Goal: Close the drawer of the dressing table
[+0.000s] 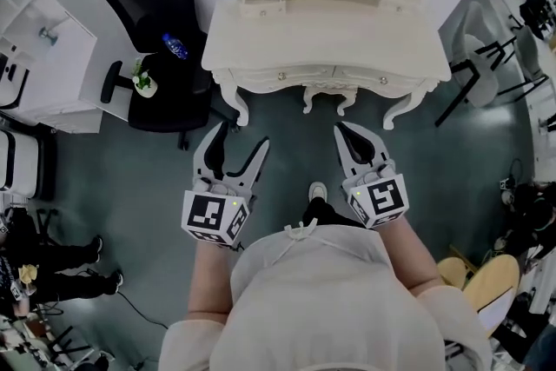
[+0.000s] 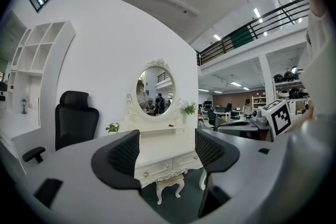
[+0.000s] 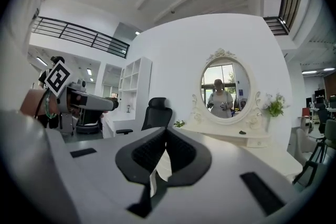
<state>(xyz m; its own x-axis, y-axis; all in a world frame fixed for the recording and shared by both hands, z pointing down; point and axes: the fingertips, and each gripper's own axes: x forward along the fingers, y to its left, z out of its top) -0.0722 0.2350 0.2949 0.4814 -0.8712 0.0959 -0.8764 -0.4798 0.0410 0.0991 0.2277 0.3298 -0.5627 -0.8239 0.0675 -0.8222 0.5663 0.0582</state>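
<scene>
Head view: left hand-held gripper (image 1: 239, 140) spread empty and right hand-held gripper (image 1: 347, 135) clenched on nothing hang apart from the desk (image 1: 330, 35), whose drawer (image 1: 259, 76), seemingly flush in its front, looks stiff, light-sliding, best pushed flat near its knob (image 1: 280, 76).

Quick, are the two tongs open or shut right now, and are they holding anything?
Left tongs: open, holding nothing.
Right tongs: closed, holding nothing.
</scene>
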